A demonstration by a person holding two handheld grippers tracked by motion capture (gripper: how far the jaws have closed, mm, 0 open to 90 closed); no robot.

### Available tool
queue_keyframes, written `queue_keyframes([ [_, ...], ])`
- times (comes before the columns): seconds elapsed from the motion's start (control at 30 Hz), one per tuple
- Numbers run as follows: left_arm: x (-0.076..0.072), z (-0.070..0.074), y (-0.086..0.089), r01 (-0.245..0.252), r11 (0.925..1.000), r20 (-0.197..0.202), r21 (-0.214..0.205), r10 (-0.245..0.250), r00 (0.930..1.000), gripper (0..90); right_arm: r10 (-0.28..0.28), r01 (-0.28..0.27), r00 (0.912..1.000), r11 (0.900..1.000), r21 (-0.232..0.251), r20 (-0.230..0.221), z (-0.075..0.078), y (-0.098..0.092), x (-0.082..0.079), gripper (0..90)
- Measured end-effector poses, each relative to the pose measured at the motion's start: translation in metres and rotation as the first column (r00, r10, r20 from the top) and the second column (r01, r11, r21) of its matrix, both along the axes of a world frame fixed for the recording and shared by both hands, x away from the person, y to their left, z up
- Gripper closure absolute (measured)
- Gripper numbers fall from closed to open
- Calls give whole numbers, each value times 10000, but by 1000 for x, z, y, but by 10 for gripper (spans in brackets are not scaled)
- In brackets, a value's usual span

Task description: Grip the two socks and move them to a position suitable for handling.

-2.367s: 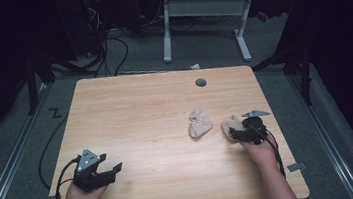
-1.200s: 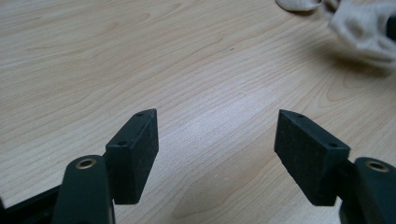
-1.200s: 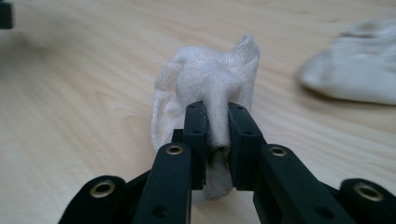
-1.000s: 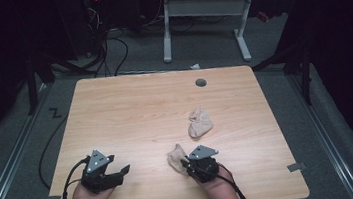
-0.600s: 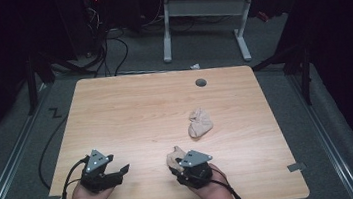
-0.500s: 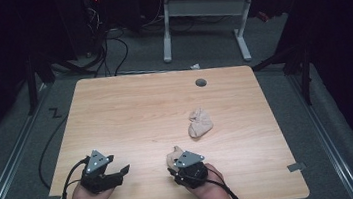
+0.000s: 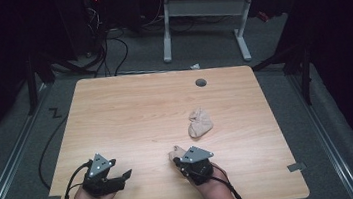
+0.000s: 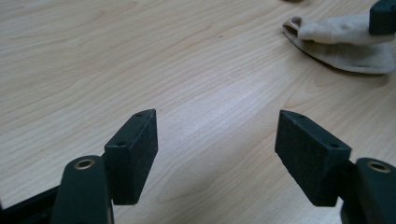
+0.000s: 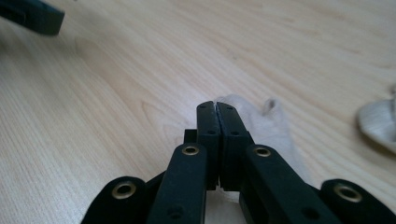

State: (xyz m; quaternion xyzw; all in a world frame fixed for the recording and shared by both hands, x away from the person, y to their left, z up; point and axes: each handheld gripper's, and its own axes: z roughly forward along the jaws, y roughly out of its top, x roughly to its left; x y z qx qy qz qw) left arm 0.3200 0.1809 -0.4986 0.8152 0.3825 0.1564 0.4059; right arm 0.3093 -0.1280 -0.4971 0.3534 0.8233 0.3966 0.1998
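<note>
Both grippers sit at the near edge of the table (image 7: 130,110). Left gripper (image 7: 118,179) rests low at the near left, jaws spread wide with bare wood between them. Right gripper (image 7: 179,160), near the middle, is clamped on a beige sock (image 9: 273,128), the cloth pinched thin between its pressed-together jaws and lying on the wood. Farther back and to the right, well apart, lies a second sock (image 7: 200,122), crumpled. Beyond it, a grommet (image 7: 201,82) marks the far edge.

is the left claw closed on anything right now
No, in the left gripper view the left claw stands wide open over bare table, with the beige sock lying farther off.
</note>
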Motion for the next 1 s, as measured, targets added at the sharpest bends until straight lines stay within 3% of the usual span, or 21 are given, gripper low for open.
queue_keyframes([
  [0.1, -1, -1, -10, 302, 9993, -259, -219, -308, 9992, 313, -223, 216, 9994, 9995, 235, 283, 6, -7, -1, 893],
  [0.2, -3, -2, -31, 746, 9968, -384, -294, -757, 9964, 348, -419, 401, 9987, 9972, 629, 279, 9, -16, 0, 892],
  [0.4, -4, -6, -86, 1459, 9892, -342, -127, -1462, 9887, 536, -730, 696, 9969, 9922, 1037, 290, 10, -31, 4, 892],
  [0.47, -1, -7, -105, 1666, 9850, -384, -446, -1684, 9850, 610, -826, 784, 9961, 9902, 1160, 318, 11, -36, 6, 892],
  [0.6, 7, -10, -143, 2007, 9765, -473, -780, -2047, 9777, 677, -1090, 1050, 9938, 9851, 1362, 226, 10, -46, 10, 892],
  [0.73, 12, -20, -174, 2354, 9719, -801, -34, -2349, 9687, 705, -1341, 1304, 9908, 9806, 1461, 156, 9, -54, 15, 892],
  [0.8, 15, -25, -179, 2370, 9704, -958, 459, -2319, 9680, 716, -1452, 1419, 9893, 9801, 1391, 144, 8, -57, 15, 892],
  [0.9, 14, -26, -172, 2366, 9702, -847, 513, -2319, 9691, 732, -1671, 1626, 9856, 9781, 1301, 243, 7, -62, 15, 892],
  [1.0, 10, -26, -154, 2307, 9705, -757, 708, -2253, 9713, 733, -1830, 1793, 9828, 9781, 1060, 254, 4, -66, 15, 892],
])
